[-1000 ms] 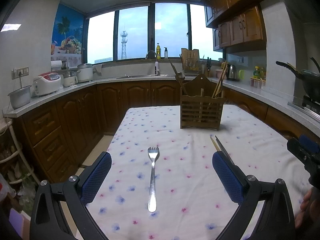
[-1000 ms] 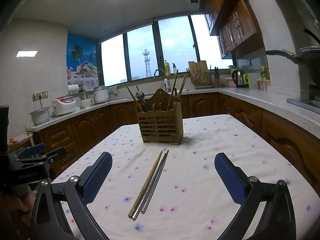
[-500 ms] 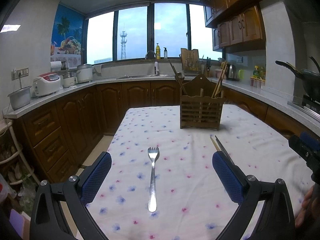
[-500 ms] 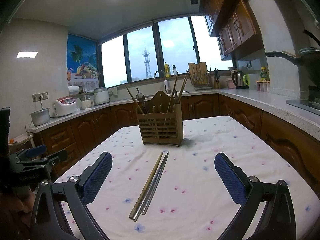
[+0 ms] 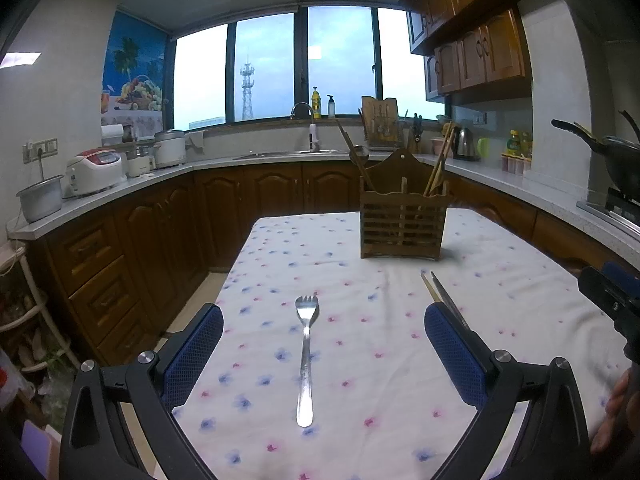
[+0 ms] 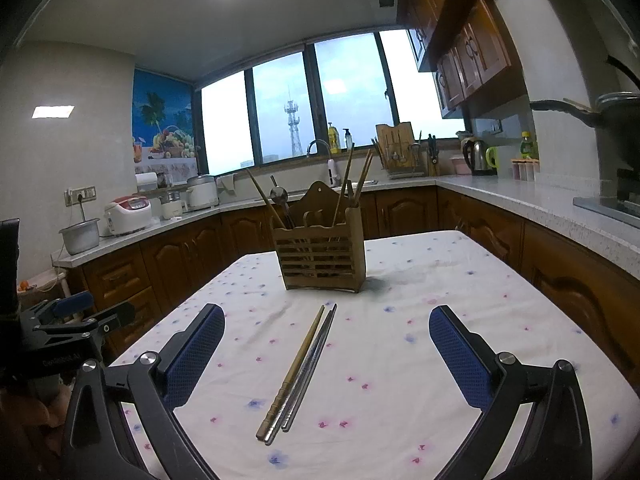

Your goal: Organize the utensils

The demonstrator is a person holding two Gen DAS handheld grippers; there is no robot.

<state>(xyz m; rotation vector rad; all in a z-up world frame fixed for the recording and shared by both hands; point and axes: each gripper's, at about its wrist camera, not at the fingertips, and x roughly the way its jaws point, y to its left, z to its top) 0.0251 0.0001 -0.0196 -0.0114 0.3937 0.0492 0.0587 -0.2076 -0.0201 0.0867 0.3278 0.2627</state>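
A steel fork [image 5: 306, 360] lies flat on the table, tines pointing away, centred between the spread blue pads of the left gripper [image 5: 320, 354]; a bundle of chopsticks [image 6: 298, 372], one wooden with a turned, ribbed end and the others thin grey metal, lies flat between the equally spread pads of the right gripper [image 6: 326, 354]. Both tongs are wide open and hold nothing. The slatted wooden holder [image 6: 320, 254], upright farther along the table, already carries a ladle and several chopsticks. The step in hand appears to be the approach: each gripper should descend squarely over its item and close across the handle's narrow width, low against the cloth, since the thin, smooth metal shafts offer little purchase. The soft floral tablecloth [image 5: 360, 320] may bunch under the textured pads.
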